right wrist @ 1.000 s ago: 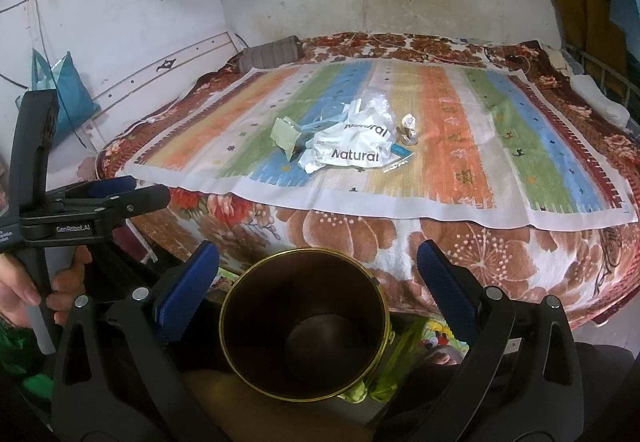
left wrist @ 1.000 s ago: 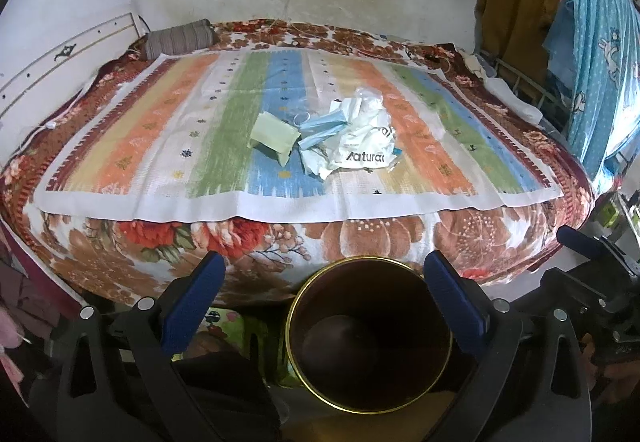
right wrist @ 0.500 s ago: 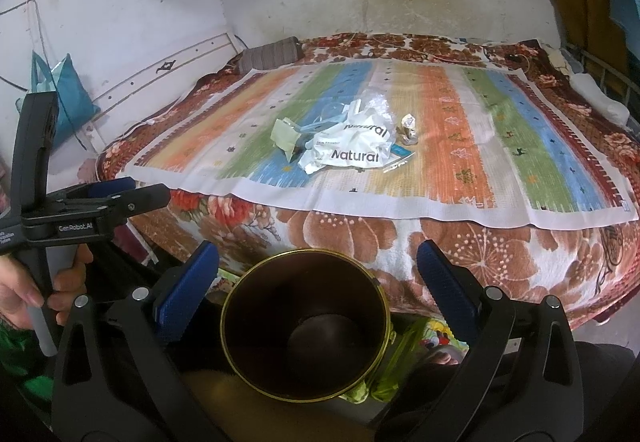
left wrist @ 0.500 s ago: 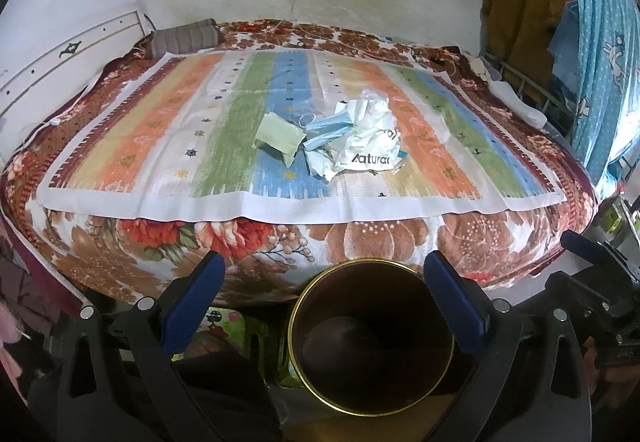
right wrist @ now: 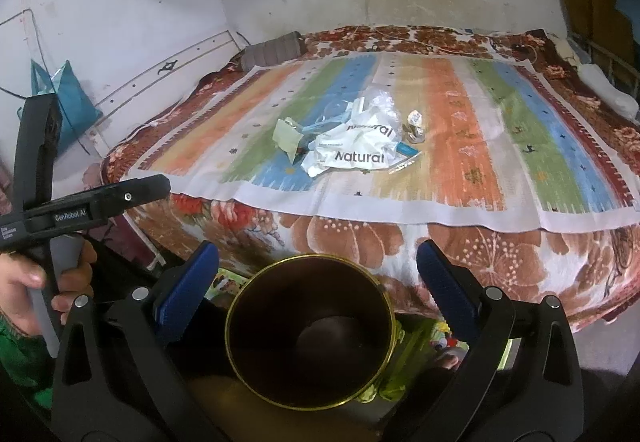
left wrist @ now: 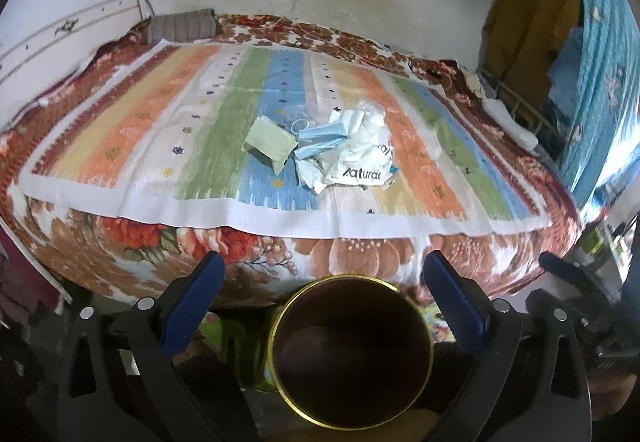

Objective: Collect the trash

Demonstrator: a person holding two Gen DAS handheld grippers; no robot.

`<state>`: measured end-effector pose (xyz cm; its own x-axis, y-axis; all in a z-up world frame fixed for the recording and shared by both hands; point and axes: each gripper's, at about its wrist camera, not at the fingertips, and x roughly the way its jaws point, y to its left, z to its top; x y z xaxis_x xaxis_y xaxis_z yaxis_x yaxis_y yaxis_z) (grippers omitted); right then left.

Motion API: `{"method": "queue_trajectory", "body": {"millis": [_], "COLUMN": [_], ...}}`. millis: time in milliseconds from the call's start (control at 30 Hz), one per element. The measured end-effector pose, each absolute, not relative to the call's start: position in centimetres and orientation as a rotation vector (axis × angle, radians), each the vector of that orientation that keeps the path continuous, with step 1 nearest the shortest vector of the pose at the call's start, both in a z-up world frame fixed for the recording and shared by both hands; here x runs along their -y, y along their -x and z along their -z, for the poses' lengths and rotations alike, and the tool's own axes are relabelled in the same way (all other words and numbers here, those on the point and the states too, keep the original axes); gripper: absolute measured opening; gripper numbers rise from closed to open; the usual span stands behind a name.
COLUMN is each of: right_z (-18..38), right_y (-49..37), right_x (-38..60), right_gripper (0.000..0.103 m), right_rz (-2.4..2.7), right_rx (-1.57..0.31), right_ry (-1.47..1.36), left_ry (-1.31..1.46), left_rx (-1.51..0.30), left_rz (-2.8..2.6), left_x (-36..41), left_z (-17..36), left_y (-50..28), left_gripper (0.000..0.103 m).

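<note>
Striped bedspread [left wrist: 192, 145] under trash pile [left wrist: 340, 153]

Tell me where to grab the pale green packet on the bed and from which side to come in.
Grip the pale green packet by its left part, which lies clear on the striped bedcover. Its right edge touches the blue face mask and the crumpled white Natural wrapper. It looks slightly puffed, so coming down from above with the open left gripper seems best, the jaws closing across its raised body.
</note>
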<state>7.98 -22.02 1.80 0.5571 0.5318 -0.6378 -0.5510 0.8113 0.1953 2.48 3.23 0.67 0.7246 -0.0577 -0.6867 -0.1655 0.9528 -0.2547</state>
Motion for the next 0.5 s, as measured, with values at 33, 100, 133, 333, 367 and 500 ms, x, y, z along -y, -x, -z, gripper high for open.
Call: {"method": "queue_trajectory", "body": {"millis": [33, 100, 133, 333, 367, 500], "right_z": [-1.9, -2.0, -2.1, -2.2, -2.3, -2.4], "right_y": [-8.2, -9.1, -9.6, -11.8, -12.3, -13.7], "right_x": [21.9, 21.7, 21.7, 21.3, 21.1, 20.5], "right_gripper": [0.094, 0.094, 0.094, 0.094, 0.094, 0.094], "right_rz": [-0.636, -0.632, -0.629, -0.644, -0.647, -0.641], "right_rx": [-0.742, -0.742, -0.745, -0.781, -0.786, -0.798], "right_ry": [0.033, 0.036, 0.027, -0.003, 0.001, 0.006], "left_ry": [0.325, 0.347, 0.357, 0.380, 0.376, 0.367], "left_rx": [-0.761, -0.765, -0.769, -0.799, -0.795, -0.786], "left_rz": [-0.065, -0.081, -0.082, -0.100, -0.098, -0.105], "left_x": [-3.6, -4.2, -4.4, -5.8, -5.9, -6.5], "left_z": [-0.7, -0.7, -0.6, -0.8, -0.9, -1.4], "left_y": [-2.8, -3.5, -3.8, -6.0, -6.4, -8.2], "left_gripper": [0.097, 0.097, 0.097, 0.097, 0.097, 0.097]}}
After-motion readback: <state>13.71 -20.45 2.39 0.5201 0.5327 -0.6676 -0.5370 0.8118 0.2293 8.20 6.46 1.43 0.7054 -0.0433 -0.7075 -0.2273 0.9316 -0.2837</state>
